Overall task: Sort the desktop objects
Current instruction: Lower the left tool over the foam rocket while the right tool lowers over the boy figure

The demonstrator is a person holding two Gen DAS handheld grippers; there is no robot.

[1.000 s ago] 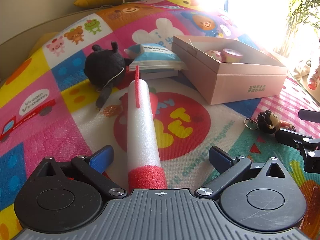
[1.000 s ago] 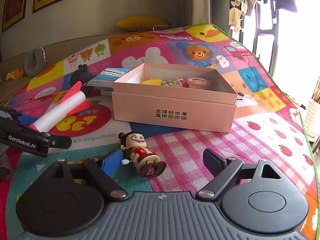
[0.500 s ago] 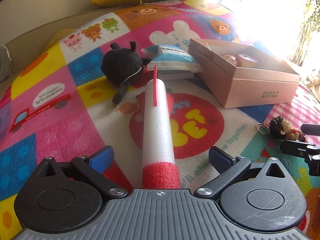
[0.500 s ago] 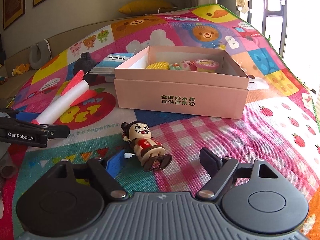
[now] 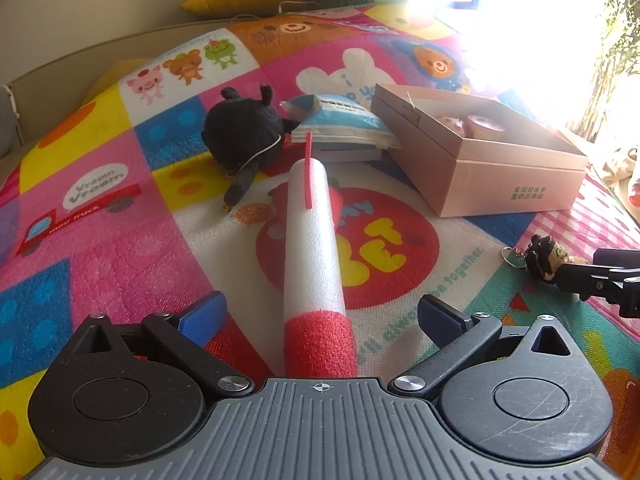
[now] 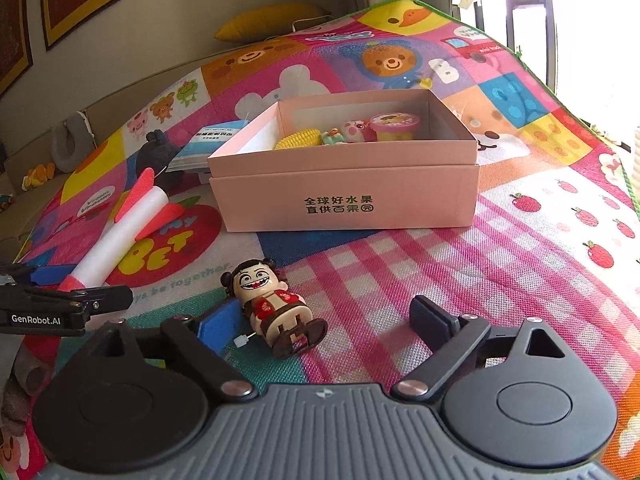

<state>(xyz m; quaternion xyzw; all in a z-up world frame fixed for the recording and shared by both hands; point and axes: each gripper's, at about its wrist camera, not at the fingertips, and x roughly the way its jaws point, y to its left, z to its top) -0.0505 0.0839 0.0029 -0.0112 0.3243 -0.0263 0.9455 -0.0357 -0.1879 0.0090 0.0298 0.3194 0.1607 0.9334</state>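
Play mat [image 5: 120, 240]: foam rocket [image 5: 314, 256], pink box [image 6: 348, 200], figurine [image 6: 272, 304].

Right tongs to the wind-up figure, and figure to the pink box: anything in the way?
Nothing visible. The wind-up figure lies on the mat between the opening right tongs, whose pads don't press it. The mat between it and the pink box is bare; the foam rocket lies off to the left.

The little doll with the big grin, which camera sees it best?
The right wrist view. There the doll lies face up on the mat between the open right gripper's fingers, its grin and red top clear. The left wrist view catches only its dark head at the right edge, partly hidden behind the other gripper.
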